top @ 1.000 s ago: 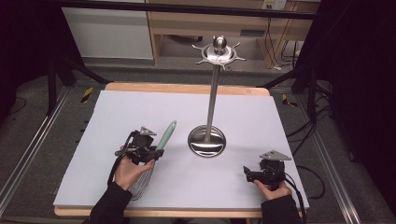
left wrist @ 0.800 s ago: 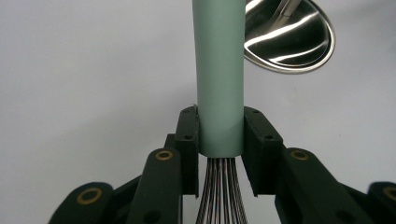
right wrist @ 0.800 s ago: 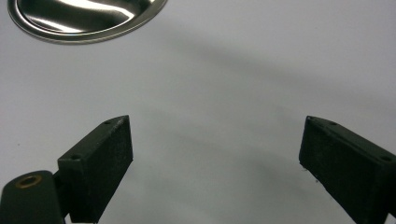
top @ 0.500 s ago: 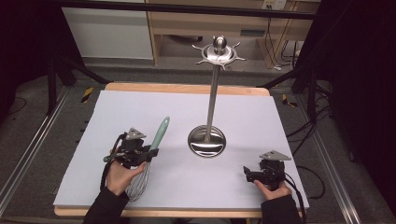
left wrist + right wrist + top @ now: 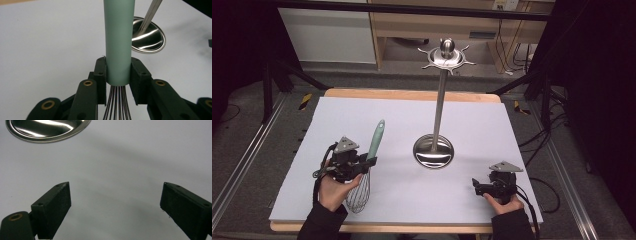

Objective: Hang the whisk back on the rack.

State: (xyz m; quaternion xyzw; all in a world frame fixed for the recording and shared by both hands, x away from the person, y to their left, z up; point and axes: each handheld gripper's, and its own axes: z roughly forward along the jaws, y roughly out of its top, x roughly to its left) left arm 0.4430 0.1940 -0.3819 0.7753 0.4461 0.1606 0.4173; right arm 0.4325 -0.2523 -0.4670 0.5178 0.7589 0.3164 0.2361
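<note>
Whisk (image 5: 366, 167), mint-green handle and wire head: lower left of the high view, on the pale sheet (image 5: 412, 125) covering the table, handle pointing toward the top of the frame, wire head toward the bottom edge. Left gripper (image 5: 362, 166): jaws clamped on the handle's lower end, just above where the wires emerge; in the left gripper view both pads press the handle (image 5: 119, 40) from either side. Utensil stand (image 5: 435, 120): steel, round dished base at centre of the sheet, tall upright rod, pronged crown at top; well apart from the whisk. Right gripper (image 5: 476, 187): lower right of the high view, held low over the sheet, jaws standing wide with nothing between them.
</note>
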